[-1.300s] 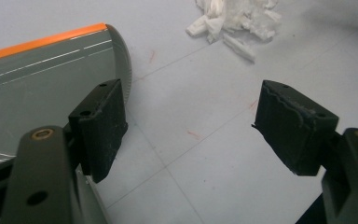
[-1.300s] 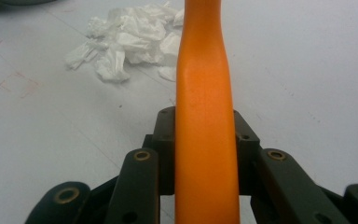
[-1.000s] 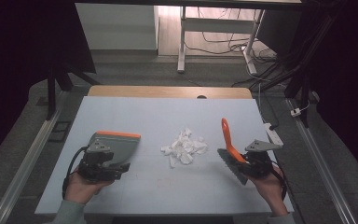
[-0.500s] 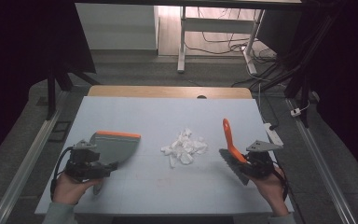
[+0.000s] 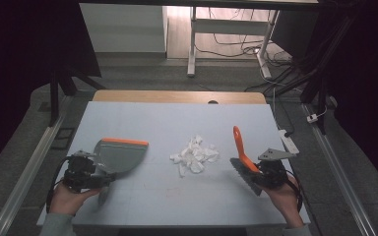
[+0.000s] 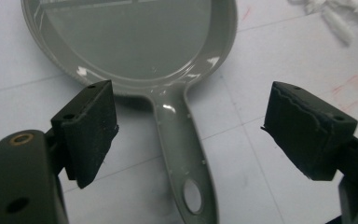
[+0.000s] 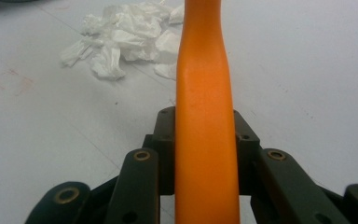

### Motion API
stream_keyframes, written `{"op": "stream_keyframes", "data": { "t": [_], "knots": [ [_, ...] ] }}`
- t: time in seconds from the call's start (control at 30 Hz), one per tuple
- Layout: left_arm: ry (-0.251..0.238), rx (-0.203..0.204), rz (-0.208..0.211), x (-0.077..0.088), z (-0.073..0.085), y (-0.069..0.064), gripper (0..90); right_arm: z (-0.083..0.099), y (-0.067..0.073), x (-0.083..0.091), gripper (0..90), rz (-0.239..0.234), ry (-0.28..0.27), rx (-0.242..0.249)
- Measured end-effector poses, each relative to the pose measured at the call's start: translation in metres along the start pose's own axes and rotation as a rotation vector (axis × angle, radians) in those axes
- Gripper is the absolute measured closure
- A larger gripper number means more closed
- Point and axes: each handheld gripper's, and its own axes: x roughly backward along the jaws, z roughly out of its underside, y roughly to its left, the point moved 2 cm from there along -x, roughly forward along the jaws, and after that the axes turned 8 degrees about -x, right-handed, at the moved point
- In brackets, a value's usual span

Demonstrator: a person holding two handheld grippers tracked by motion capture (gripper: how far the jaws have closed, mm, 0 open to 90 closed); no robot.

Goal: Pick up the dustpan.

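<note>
L gripper (image 6: 189, 135) has just been opening, jaws now wide w/ grey dustpan (image 5: 120, 155) handle lying loose between them on table (image 5: 177, 118). R gripper (image 5: 263, 172) clenched on orange brush (image 5: 241, 152) handle. Paper scraps (image 5: 194, 155) between dustpan & brush.

Looks like a lab or test bay, probably: pale table (image 5: 167, 118) ringed by dark curtains, metal floor rails beside it, loose cables (image 5: 236, 42) and a white desk frame (image 5: 193, 44) behind it
</note>
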Motion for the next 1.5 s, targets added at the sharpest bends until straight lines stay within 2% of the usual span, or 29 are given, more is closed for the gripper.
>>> {"op": "stream_keyframes", "data": {
  "t": [0.23,0.47,0.7,1.1,1.5],
  "knots": [
    [0.049,0.010,0.014,-0.016,0.004,0.000,17.5,0.001,0.001,-0.003,70.5,0.000,0.011,-0.001],
    [0.084,0.022,0.007,-0.025,0.007,0.000,16.6,0.002,0.002,-0.004,70.5,-0.001,0.014,0.002],
    [0.112,0.036,0.029,-0.034,0.010,0.002,16.3,0.002,0.001,-0.005,70.5,-0.001,0.017,-0.002],
    [0.116,0.057,0.034,-0.047,0.011,0.004,17.5,0.003,0.002,-0.006,70.5,-0.001,0.022,0.003],
    [0.098,0.081,0.011,-0.054,0.009,0.005,27.7,0.003,0.002,-0.006,70.5,0.002,0.022,0.003]
  ]
}}
